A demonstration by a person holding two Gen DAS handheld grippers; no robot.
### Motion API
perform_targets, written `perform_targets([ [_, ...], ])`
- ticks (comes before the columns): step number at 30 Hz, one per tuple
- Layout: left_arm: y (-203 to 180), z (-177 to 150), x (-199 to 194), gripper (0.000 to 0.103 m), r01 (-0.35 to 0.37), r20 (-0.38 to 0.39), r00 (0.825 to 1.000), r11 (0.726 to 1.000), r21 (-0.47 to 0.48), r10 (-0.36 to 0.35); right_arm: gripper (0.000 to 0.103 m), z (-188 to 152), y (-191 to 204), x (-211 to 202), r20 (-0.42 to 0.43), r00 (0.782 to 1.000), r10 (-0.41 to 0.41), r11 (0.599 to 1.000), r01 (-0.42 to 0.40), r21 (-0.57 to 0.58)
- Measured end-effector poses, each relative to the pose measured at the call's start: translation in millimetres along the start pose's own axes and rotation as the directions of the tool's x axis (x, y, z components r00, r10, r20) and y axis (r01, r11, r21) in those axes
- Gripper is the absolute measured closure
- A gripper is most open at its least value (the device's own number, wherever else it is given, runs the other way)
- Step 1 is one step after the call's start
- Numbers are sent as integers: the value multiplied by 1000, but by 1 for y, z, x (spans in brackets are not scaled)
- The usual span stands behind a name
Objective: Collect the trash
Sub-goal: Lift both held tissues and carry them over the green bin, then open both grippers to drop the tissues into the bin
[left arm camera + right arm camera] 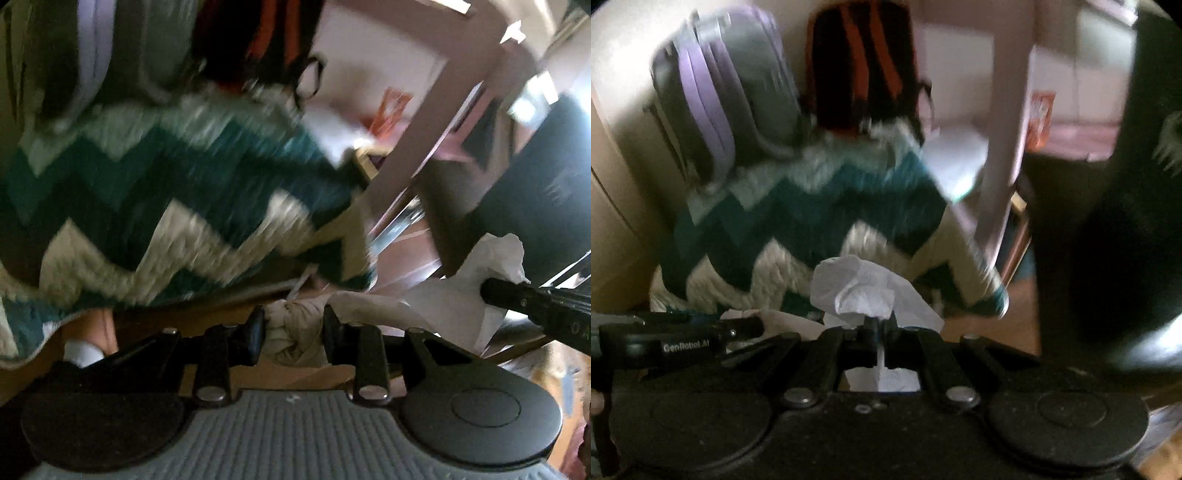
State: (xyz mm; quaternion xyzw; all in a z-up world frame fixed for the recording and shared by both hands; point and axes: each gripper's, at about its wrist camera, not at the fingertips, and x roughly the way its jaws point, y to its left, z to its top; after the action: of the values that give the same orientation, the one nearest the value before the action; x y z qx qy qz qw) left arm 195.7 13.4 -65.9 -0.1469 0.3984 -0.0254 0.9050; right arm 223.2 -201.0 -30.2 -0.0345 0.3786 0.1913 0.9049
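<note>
Near a zigzag rug [812,221]: left gripper [294,332] pinching crumpled paper [291,339], right gripper [877,328] pinching tissue [857,288]; binning apparently left.

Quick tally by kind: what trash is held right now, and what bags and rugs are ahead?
Crumpled white tissue: 2, one in the right gripper at, one in the left gripper at
Backpack: 2, grey-purple, black-orange
Chevron rug: 1
Total: 5
</note>
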Motion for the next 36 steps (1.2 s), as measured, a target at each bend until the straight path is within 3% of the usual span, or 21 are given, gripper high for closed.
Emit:
perform_targets([
  [5,-47,30,-43,72,51,107,993,997,56,-57,101,20,-22,-65,124,992,-25,1000,27,-15],
  [9,-90,56,-70,72,81,175,979,990,113,-100,101,37,-46,-109,225,972,-62,998,66,-8],
  [17,-200,117,-103,72,135,283,937,958,253,-206,101,73,-113,-182,416,888,-196,981,181,75],
  [25,-322,158,-97,72,166,301,908,910,380,-292,101,108,-188,-216,473,816,-331,943,273,189],
  [30,-380,173,-67,72,161,287,908,887,433,-305,100,125,-241,-215,458,811,-364,925,258,278],
  [33,-406,176,-43,72,159,262,917,879,449,-300,99,131,-268,-205,436,812,-388,909,261,324],
  [36,-422,181,-17,72,151,232,931,876,458,-282,97,131,-288,-189,403,831,-383,901,240,362],
])
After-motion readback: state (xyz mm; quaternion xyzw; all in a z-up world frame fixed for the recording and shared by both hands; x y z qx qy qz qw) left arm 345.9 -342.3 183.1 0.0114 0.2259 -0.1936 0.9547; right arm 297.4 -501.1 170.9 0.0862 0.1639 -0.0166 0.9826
